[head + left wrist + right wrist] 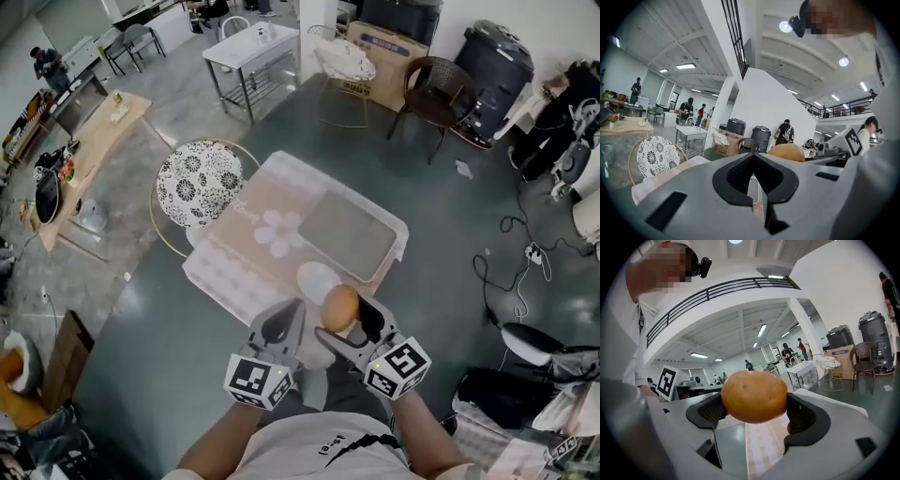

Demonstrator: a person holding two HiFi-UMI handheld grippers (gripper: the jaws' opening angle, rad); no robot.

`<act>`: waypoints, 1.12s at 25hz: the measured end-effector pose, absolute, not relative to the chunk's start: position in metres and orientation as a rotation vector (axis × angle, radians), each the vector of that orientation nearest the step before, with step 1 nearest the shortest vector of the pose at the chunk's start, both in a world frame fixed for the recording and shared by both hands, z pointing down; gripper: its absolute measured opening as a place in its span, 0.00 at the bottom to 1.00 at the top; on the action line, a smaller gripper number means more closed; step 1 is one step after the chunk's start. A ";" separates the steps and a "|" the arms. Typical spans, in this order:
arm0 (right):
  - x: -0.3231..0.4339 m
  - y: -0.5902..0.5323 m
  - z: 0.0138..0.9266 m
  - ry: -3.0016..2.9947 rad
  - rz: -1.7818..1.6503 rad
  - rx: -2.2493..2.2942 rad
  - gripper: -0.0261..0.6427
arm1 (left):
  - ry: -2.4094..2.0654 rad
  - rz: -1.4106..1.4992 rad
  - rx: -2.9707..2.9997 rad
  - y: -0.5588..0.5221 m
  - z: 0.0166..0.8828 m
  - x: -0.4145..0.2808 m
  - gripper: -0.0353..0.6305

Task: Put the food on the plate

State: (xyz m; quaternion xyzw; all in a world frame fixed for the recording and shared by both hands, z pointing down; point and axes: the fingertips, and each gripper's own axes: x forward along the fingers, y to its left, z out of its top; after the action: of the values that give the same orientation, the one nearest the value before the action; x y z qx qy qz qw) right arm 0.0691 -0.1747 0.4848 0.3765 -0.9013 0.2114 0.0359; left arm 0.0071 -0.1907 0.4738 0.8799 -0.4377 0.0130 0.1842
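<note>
A: Furniture at centre, head view?
B: Low table (pixel 239 258) under a pale patterned cloth with a flower print. A grey mat (pixel 349 234) lies on the cloth's right half.
A: Seating?
B: A round chair (pixel 199 183) with a black-and-white floral cushion stands just beside the table's left corner. A white wire chair (pixel 343 64) and a brown wicker chair (pixel 439 86) stand well apart from it, further back.
A: Remainder?
B: White metal table (pixel 248 42), cardboard box (pixel 394 52) behind the wire chair, dark bin (pixel 495 66), cables (pixel 511 258) on the grey floor.
</note>
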 end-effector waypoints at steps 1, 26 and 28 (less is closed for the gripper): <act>0.069 -0.183 0.492 -2.760 0.641 1.124 0.64 | -1.259 0.039 2.465 -0.200 0.479 0.007 0.06; 0.054 -0.254 0.747 -2.439 0.680 1.025 0.64 | -1.295 0.129 2.304 -0.279 0.669 0.004 0.06; 0.055 -0.255 0.766 -2.402 0.667 1.028 0.64 | -1.286 0.138 2.302 -0.280 0.683 0.005 0.06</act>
State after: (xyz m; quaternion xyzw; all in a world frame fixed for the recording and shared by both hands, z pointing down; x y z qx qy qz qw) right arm 0.0554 -0.2551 0.7656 0.3720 -0.8687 0.2414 0.2208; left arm 0.0053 -0.2803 0.6831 0.8445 -0.4719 0.0508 0.2481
